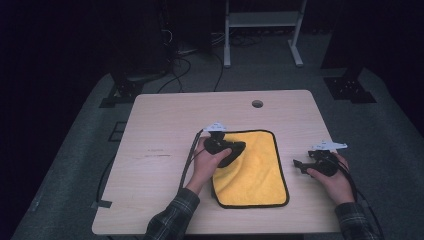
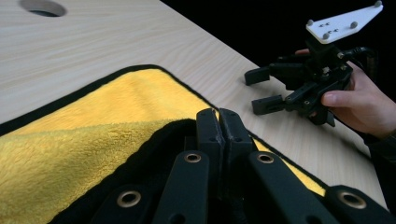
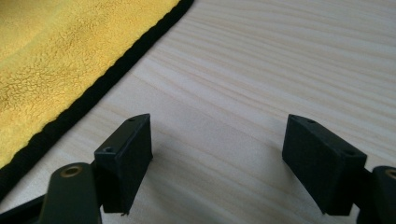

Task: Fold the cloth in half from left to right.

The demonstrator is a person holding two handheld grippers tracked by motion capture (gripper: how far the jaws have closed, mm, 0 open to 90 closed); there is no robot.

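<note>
A yellow cloth point(image 1: 260, 170) with a black hem lies on the light wooden table point(image 1: 165, 115), right of centre. Its left part is lifted and folded over toward the right. My left gripper point(image 1: 239, 148) rests on that folded part. In the left gripper view its jaws stand pressed together point(image 2: 219, 123), with the cloth's point(image 2: 93, 121) black hem gathered around them. My right gripper point(image 1: 298, 166) is held low over bare table just right of the cloth, open, nothing between its pads point(image 3: 217, 158). The cloth's edge point(image 3: 46, 56) lies to its left. It also shows as the right gripper point(image 2: 261, 91) in the left gripper view.
A round cable hole point(image 1: 257, 103) sits near the table's far edge. Beyond the table stand a white metal frame point(image 1: 262, 20) and black stand bases point(image 1: 117, 92), with cables on the grey floor. Bare wood lies left of the cloth.
</note>
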